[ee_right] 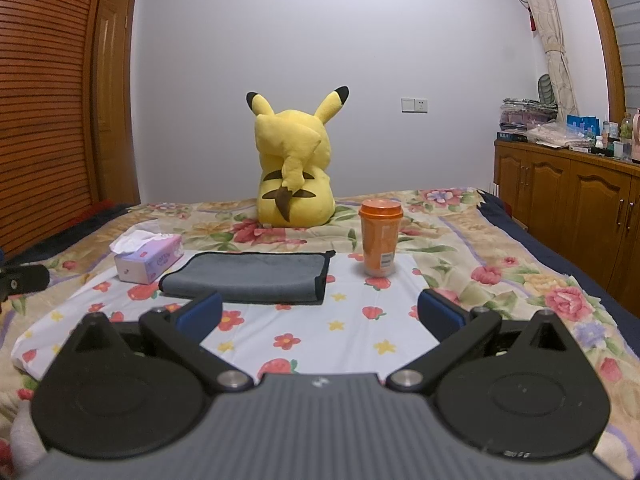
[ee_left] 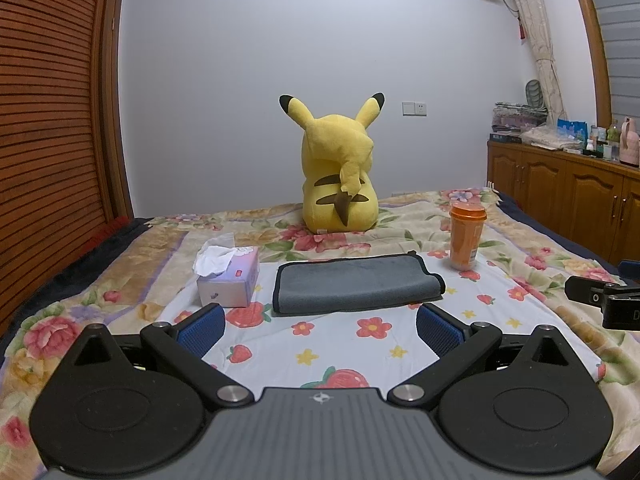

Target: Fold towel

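Both the left gripper (ee_left: 318, 326) and right gripper (ee_right: 320, 312) hang wide and empty short of the gray towel (ee_left: 356, 282), which looks already doubled, so I'd pinch its near corners evenly.

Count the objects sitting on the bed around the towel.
3: tissue box left of the grey towel, orange cup to its right, yellow plush behind it. Nothing appears hidden.

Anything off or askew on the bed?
Nothing stands out. The grey towel lies flat, folded over. The tissue box and orange cup are upright beside it; both tongs are open, holding nothing.
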A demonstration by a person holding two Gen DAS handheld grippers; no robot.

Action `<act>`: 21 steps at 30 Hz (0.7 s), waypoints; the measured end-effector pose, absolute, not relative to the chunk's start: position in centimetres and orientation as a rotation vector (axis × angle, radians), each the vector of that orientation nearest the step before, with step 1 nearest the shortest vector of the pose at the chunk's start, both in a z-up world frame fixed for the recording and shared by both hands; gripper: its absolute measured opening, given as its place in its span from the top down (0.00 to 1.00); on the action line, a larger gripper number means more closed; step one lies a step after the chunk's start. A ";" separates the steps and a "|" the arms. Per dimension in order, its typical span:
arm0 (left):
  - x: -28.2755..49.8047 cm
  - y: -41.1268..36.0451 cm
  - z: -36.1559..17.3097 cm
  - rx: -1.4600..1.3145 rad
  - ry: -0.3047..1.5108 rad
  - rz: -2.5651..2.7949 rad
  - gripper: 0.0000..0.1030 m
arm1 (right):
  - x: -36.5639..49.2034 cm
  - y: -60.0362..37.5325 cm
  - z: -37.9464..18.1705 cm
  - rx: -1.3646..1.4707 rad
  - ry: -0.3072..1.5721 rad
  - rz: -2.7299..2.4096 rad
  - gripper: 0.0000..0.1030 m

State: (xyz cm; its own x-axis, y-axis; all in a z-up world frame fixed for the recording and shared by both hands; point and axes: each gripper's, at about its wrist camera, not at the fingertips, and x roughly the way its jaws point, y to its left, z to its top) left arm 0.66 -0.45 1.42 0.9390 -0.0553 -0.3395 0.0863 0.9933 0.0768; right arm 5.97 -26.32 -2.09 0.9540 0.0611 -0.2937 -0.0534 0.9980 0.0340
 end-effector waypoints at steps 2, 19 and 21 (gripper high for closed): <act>0.7 -0.4 1.4 0.092 0.343 -0.072 0.00 | 6.0 -26.3 -2.1 0.026 0.299 0.059 0.00; 0.7 -0.3 1.4 0.090 0.343 -0.071 0.00 | 6.0 -26.3 -2.1 0.026 0.300 0.059 0.00; 0.7 -0.3 1.4 0.091 0.344 -0.072 0.00 | 5.9 -26.3 -2.1 0.026 0.300 0.058 0.00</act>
State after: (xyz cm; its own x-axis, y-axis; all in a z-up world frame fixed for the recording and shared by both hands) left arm 0.69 -0.33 1.40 0.9388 -0.0548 -0.3400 0.0859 0.9933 0.0771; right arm 5.95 -26.26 -2.15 0.9536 0.0610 -0.2947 -0.0532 0.9980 0.0345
